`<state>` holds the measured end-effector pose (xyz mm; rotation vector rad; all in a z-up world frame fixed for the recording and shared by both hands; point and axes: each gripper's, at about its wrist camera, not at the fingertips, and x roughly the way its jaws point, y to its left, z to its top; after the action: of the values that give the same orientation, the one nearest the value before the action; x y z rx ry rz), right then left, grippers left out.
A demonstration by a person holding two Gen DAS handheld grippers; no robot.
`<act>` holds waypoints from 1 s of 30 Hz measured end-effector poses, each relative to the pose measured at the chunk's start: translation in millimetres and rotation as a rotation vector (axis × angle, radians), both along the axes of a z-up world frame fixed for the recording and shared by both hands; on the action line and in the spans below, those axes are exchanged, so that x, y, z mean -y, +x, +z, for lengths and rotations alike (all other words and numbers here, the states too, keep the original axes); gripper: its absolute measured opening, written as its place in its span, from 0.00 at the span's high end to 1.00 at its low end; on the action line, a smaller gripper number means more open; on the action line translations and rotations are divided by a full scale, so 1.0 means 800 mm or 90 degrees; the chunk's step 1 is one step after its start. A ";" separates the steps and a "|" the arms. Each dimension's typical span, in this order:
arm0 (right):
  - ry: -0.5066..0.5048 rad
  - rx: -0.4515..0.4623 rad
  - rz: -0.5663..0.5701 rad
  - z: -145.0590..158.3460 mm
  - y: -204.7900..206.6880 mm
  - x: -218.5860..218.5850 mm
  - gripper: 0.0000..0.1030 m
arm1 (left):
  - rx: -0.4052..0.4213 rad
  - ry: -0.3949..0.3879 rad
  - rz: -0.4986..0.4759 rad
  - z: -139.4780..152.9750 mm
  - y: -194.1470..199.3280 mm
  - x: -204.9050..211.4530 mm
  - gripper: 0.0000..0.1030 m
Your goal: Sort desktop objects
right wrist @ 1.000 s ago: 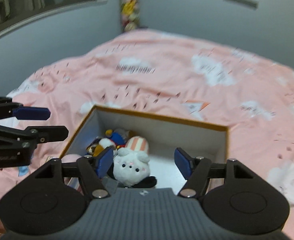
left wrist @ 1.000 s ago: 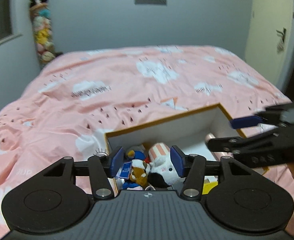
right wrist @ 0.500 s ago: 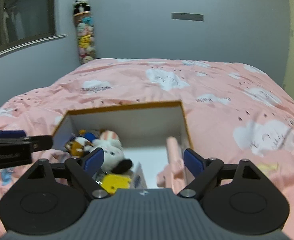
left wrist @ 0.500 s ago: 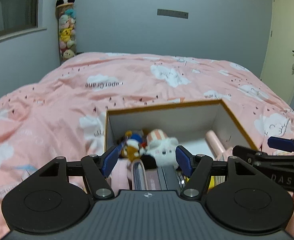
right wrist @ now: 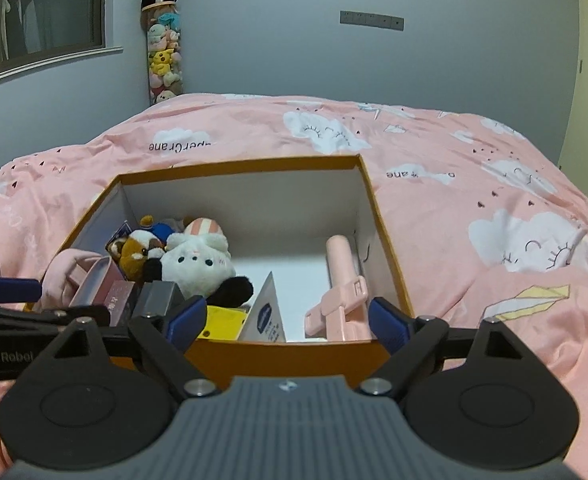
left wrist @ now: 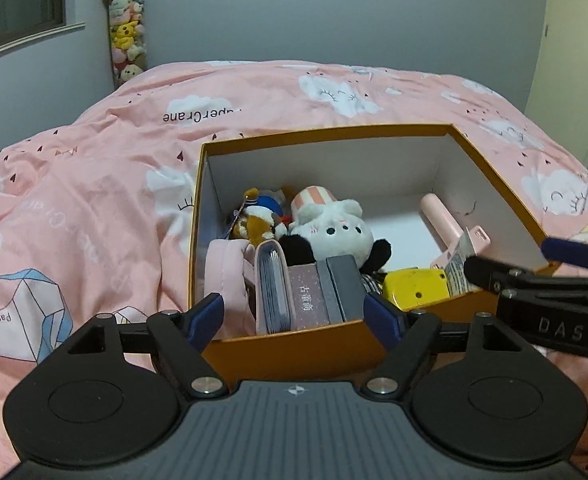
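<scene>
I see an orange box (left wrist: 294,350) sitting on a bed with a pink blanket (left wrist: 94,200). The things to sort are all inside the box, so nothing rolls away on the soft bed.

At 9 o'clock in the box, the flat things stand up side by side like books: a pink pouch (left wrist: 226,276), a pink card case (left wrist: 272,288), a purple booklet (left wrist: 308,296) and a gray block (left wrist: 344,282). I think they stand this way to save room. Behind them, toward 11 o'clock, a white plush (left wrist: 334,230) lies next to a small brown plush (left wrist: 256,226). They are soft, so they can squash into the corner. At 3 o'clock a long pink tool (right wrist: 344,280) lies along the wall, where it fits best. Near 5 o'clock in the left view is a yellow thing (left wrist: 414,286) with a white packet (right wrist: 268,314) leaning by it.

My left tongs (left wrist: 294,318) are open and hold nothing. They point at the near wall of the box, in front of the standing flat things. My right tongs (right wrist: 286,320) are open too, and empty. They face the near wall in front of the pink tool. Both are held low and level, side by side, close to the box. I think I am about to pick what to grab.
</scene>
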<state>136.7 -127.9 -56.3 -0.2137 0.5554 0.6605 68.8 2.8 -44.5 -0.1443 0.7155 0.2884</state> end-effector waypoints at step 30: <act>-0.014 0.022 0.002 -0.015 0.001 -0.006 0.10 | -0.001 -0.009 0.029 -0.007 0.007 -0.002 0.07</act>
<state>137.6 -123.1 -68.4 -0.2459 0.5299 0.6525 74.6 4.0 -50.0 -0.1734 0.7167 0.3271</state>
